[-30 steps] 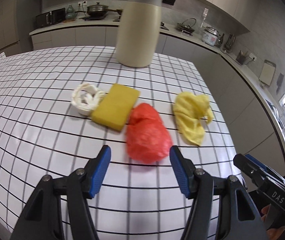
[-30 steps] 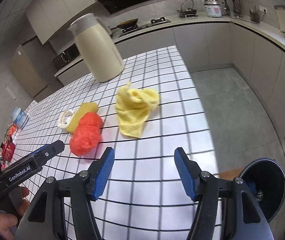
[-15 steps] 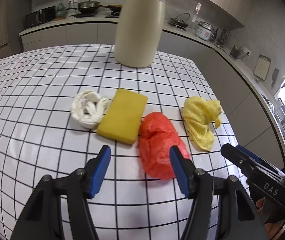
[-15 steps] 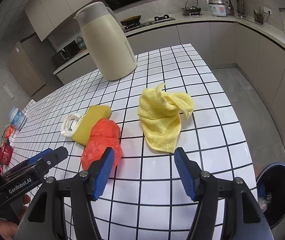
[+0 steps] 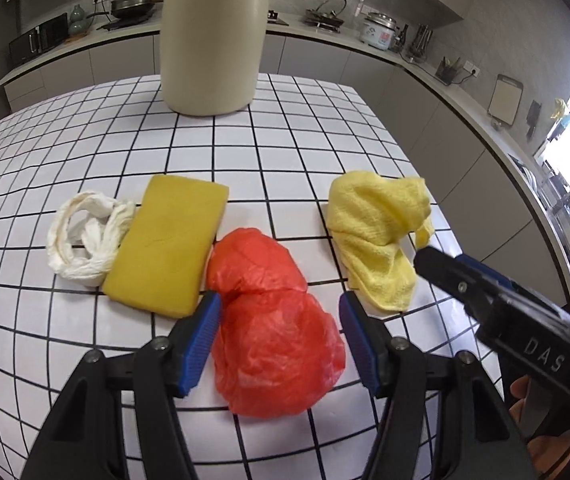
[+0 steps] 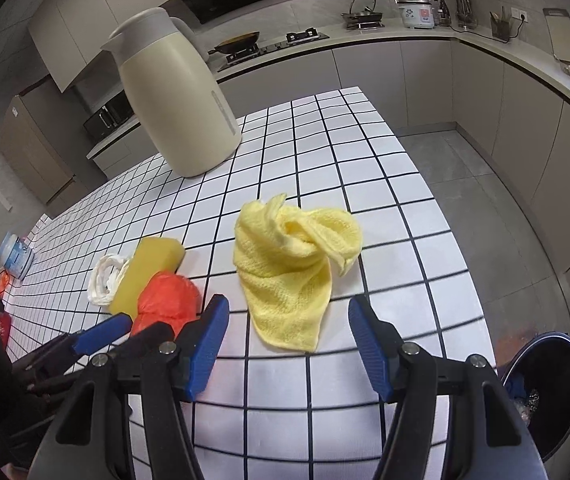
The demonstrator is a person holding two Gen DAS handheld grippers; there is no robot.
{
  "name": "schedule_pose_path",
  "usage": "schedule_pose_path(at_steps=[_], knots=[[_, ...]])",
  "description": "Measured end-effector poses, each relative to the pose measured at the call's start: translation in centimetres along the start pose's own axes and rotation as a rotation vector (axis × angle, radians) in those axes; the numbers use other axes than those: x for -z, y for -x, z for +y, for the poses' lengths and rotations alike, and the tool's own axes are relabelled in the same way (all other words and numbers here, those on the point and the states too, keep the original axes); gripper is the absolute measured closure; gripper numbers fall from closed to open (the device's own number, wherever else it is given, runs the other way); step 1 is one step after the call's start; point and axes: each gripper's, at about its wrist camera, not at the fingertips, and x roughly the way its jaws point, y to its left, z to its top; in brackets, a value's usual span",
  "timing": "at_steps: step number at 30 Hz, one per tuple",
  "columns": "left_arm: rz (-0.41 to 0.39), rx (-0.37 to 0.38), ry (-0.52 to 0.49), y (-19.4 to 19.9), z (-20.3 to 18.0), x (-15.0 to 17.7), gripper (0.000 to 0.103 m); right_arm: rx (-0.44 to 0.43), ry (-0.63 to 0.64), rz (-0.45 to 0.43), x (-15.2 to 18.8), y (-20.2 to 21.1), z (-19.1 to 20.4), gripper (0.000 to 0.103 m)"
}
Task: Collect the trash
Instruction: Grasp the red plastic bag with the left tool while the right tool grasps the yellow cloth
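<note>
Trash lies in a row on the tiled table (image 5: 85, 360), in front of a cream jug (image 5: 213, 36). From left to right: a white tissue wad (image 5: 85, 236), a yellow sponge (image 5: 169, 248) touching it, a red bag (image 5: 273, 320) touching the sponge, and a yellow cloth (image 5: 377, 232) a little apart. The tissue and bag look light, limp and crushable; the bag's film probably slips, so a pinch across its bulging middle seems best. The sponge looks soft but springy. The cloth is floppy; its bunched folds offer the surest hold. The left gripper (image 5: 277, 332) stands half open, its jaws astride the bag's near end without squeezing it. The right gripper (image 6: 289, 344) stands likewise half open and empty, just short of the cloth's near corner. On the floor at right, a dark bin (image 6: 545, 396) holds some scraps, too small to identify.
</note>
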Motion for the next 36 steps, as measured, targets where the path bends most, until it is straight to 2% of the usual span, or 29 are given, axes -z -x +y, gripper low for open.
schedule_pose_path(at_steps=[5,7,10,13,17,18,21,27,36], knots=[[0.021,0.008,-0.004,-1.4,0.3,-0.2,0.041,0.001,0.021,0.001,-1.4,-1.8,0.3,0.039],[0.028,0.015,0.005,-1.7,0.6,-0.2,0.05,0.012,0.036,0.007,-1.9,-2.8,0.6,0.038],[0.027,0.023,0.01,-2.0,1.0,-0.3,0.059,0.026,0.042,0.004,-2.3,-3.9,0.6,0.038],[0.011,0.02,0.011,-2.0,1.1,-0.5,0.062,0.026,0.042,0.029,-2.3,-5.2,0.4,0.038],[0.004,0.027,0.006,-2.3,0.9,-1.0,0.064,0.007,0.052,0.015,-2.3,-5.9,0.4,0.038],[0.0,0.031,0.007,-2.4,0.8,-1.1,0.065,0.011,0.059,0.009,-2.3,-6.0,0.5,0.04],[-0.009,0.027,0.01,-2.6,0.6,-1.2,0.065,-0.005,0.071,0.039,-2.1,-6.9,0.5,0.058],[-0.012,0.029,0.017,-2.6,0.4,-1.4,0.066,-0.01,0.096,0.033,-1.6,-6.5,0.7,0.075],[-0.054,0.039,-0.008,-0.6,-1.5,-0.4,0.066,-0.028,0.068,0.002,0.1,-3.1,-0.6,0.076]])
